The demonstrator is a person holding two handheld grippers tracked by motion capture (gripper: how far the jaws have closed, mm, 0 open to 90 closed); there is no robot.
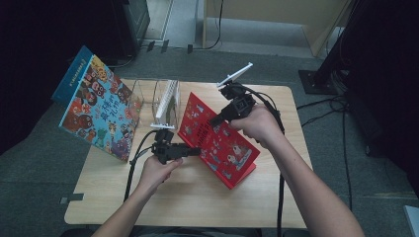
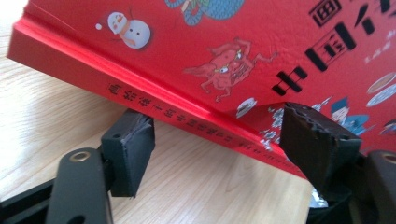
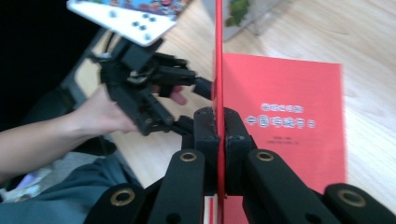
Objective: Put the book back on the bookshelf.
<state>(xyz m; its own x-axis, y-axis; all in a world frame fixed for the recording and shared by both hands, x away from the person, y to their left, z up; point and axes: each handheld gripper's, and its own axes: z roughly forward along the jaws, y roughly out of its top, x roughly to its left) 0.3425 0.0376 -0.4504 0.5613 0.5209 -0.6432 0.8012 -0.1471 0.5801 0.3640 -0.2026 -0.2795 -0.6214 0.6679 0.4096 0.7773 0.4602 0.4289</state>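
While my right gripper [image 3: 218, 128] pinches the lifted red cover [image 3: 218, 70], the red book [image 1: 217, 138] lies half open on the table [image 1: 197, 197], just in front of the clear rack [image 1: 158, 98]. My left gripper [image 2: 215, 140] stands wide at its spine, gripping nothing. Opening looks begun; the rest remains.

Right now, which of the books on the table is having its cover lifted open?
The red book in the middle. The right tool pinches its raised cover; the colourful book leans untouched at the left, and another stands in the clear rack.
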